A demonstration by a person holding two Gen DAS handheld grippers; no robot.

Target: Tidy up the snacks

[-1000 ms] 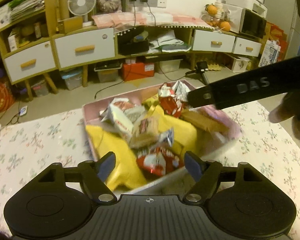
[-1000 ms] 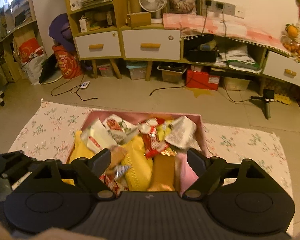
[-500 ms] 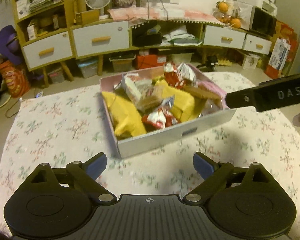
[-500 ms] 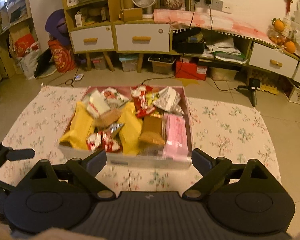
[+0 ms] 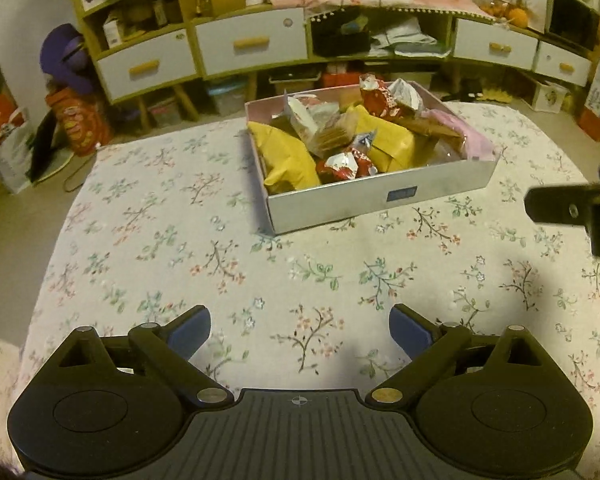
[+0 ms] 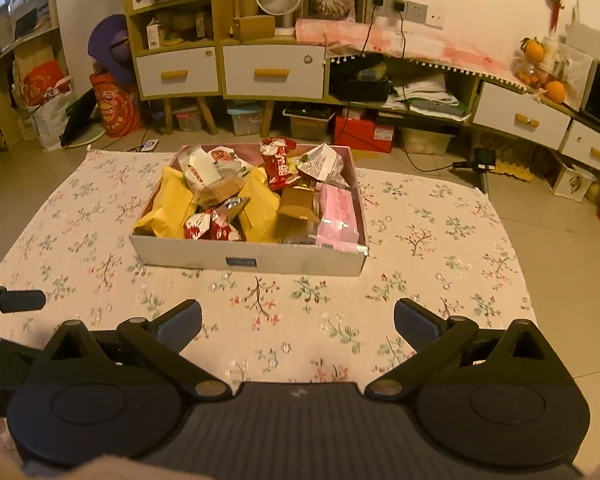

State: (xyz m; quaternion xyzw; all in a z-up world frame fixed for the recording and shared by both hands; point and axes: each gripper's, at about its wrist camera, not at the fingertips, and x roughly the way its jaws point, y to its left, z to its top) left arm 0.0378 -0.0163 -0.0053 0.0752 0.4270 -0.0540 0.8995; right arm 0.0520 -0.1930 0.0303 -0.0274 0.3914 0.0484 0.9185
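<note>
Snacks all sit piled in the shallow grey-walled cardboard box with pink lining [image 6: 252, 258], the landmark here, standing on the flower-print cloth [image 6: 260, 320]. Inside it: two crinkly yellow foil bags [image 6: 168, 208], small red-and-white wrappers [image 6: 210, 228] at the near wall, a tall red packet [image 6: 278, 162] toward the far wall, a flat brown pack [image 6: 298, 204], and a pink flat pack [image 6: 338, 212] along the box's right wall. Nothing loose on the cloth around the box that I can see.

Left gripper [image 5: 299, 324] sits well short of the box's near wall, jaws just been opening, now wide, nothing between them. Right gripper [image 6: 298, 322] same: near side of the box, jaws just been spreading to full width, empty.

Judgement: task looks essentially done; everything is gathered in the box. Left, if anything: tidying the heap, since packets lie overlapping and tilted.
</note>
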